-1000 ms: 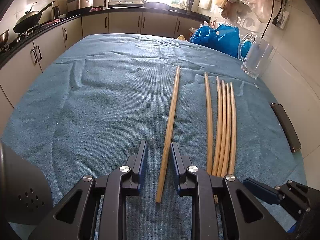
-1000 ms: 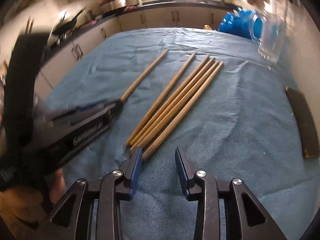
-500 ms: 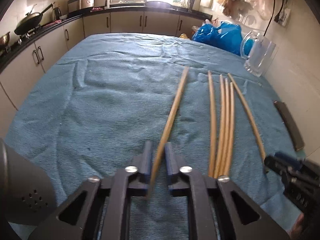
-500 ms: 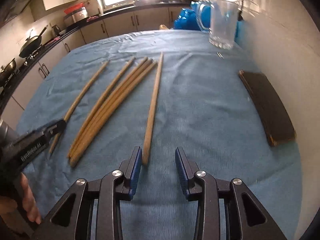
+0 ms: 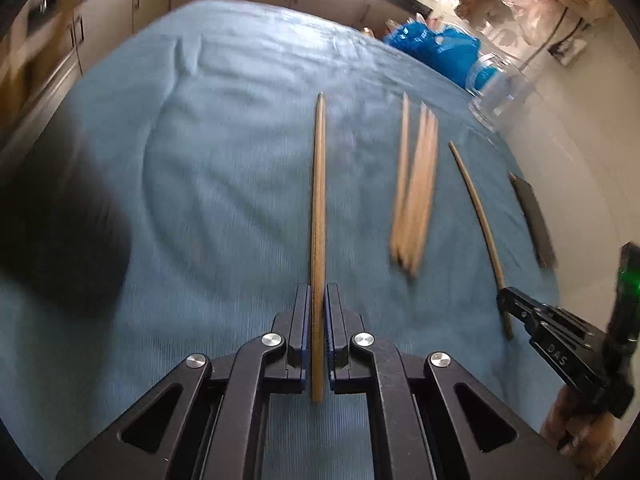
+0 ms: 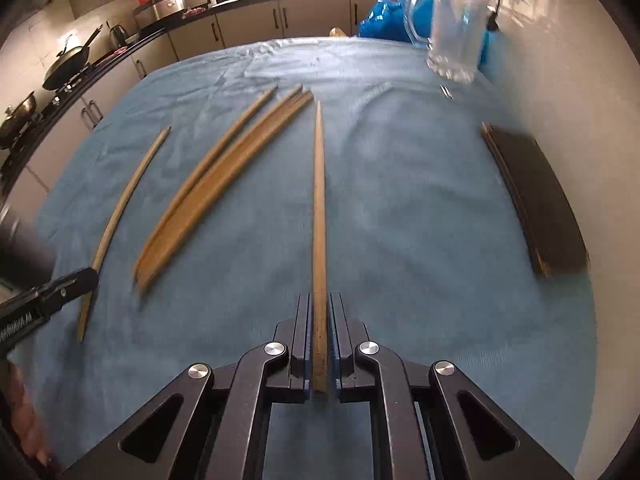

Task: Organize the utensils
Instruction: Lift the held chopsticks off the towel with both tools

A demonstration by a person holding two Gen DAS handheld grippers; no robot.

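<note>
Two chopsticks are in hand: the left gripper (image 5: 319,308) pinches the left stick (image 5: 319,200) near its thick end, and the right gripper (image 6: 320,316) pinches the right stick (image 6: 319,208) the same way. Each stick's long axis runs straight out along its gripper's fingers, tapered tip pointing toward the far edge of the bench (image 6: 420,220), which is covered in blue cloth. Between them, a bundle (image 6: 224,184) of about four sticks lies on the cloth near mid-bench, roughly parallel, tips toward the far edge. A glass jug (image 6: 456,28) stands at the far right corner; a dark slab (image 6: 536,200) lies along the right edge. Judged progress: early. No stick appears stowed yet; the bundle remains to be collected.
</note>
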